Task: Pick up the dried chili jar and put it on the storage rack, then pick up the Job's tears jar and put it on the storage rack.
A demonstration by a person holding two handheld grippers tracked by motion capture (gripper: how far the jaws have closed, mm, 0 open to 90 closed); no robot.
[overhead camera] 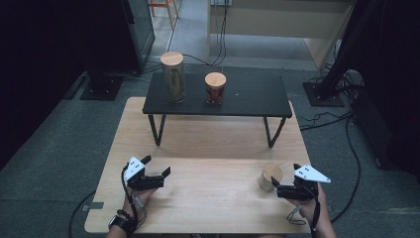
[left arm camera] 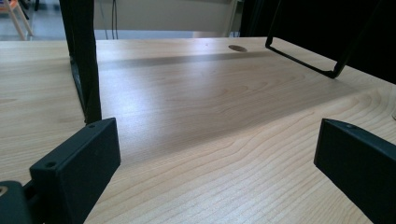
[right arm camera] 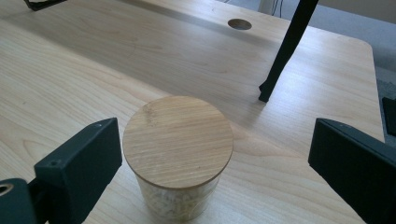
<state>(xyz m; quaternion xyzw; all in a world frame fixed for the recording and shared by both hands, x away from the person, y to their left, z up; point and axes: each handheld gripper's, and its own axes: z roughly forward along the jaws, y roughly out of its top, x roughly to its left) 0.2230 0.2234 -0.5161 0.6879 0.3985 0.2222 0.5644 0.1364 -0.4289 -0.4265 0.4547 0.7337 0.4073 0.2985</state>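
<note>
At the near right of the tabletop (overhead camera: 198, 144), the right gripper (overhead camera: 277, 187) stands released around a short wood-lidded jar (overhead camera: 270, 177); the left gripper (overhead camera: 156, 166), also released, grasps nothing.

High view: overhead, facing forward and down on the wooden table (overhead camera: 208, 144). Left gripper view: low, close, looking beyond the fingers (left arm camera: 74, 172) across bare tabletop toward the black stand's legs (left arm camera: 84, 60). Right gripper view: steeper, nearer. Shared: tabletop, stand legs.
</note>
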